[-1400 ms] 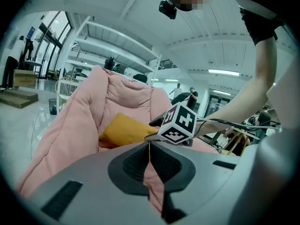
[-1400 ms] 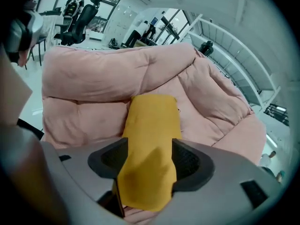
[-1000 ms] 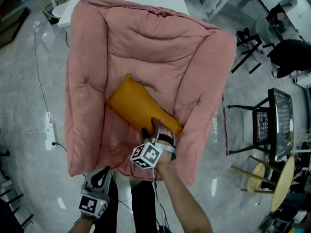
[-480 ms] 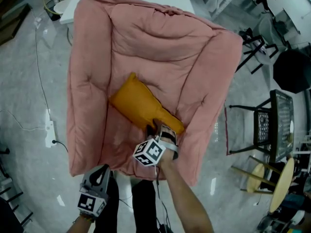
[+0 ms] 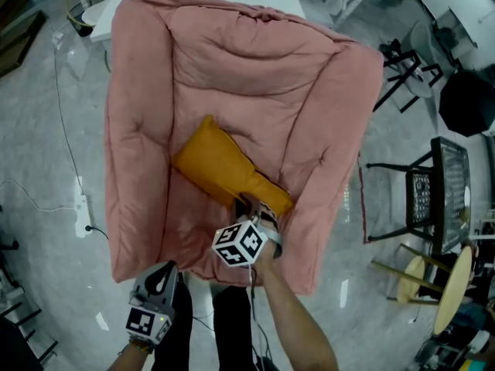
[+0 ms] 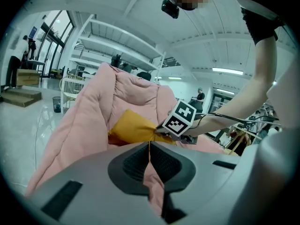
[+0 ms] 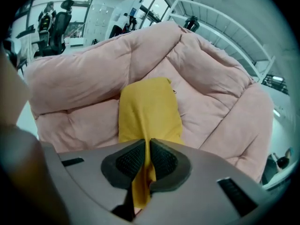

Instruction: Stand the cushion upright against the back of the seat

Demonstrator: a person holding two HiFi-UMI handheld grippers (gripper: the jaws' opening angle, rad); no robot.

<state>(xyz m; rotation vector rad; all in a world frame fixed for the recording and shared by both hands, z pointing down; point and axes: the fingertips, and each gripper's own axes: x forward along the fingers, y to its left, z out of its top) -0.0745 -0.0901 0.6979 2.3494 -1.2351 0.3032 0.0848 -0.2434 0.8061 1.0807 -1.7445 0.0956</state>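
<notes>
Looking down through the head view, I found the cushion [image 5: 224, 168] lying flat and slantwise on the base of the pink seat [image 5: 139, 130]. Its far corner pointed toward the back of the seat [image 5: 247, 52] but was not leaning on it, and its near end lay by the front edge. The right hand-held gripper [image 7: 149, 146] had just been closing, and its pads were now pinched on a fold of yellow fabric at that near end, gathered thin between the jaws. The left hand-held gripper [image 6: 149, 146] hung low in front of the seat, clear of it, with its jaws together and nothing in them. I judged the cushion to be light and very soft: the cover bunched under the pads and the body sagged into the padding, so it would flop rather than pivot as one stiff piece. A pinch on loose cover alone looked likely to stretch or slip when lifted. I thought a hold deeper on the edge, taking some filling, would carry it better, with the free gripper steadying the opposite end as it was tipped up. The seat's plush surface seemed grippy enough to keep the cushion's bottom edge from sliding.
</notes>
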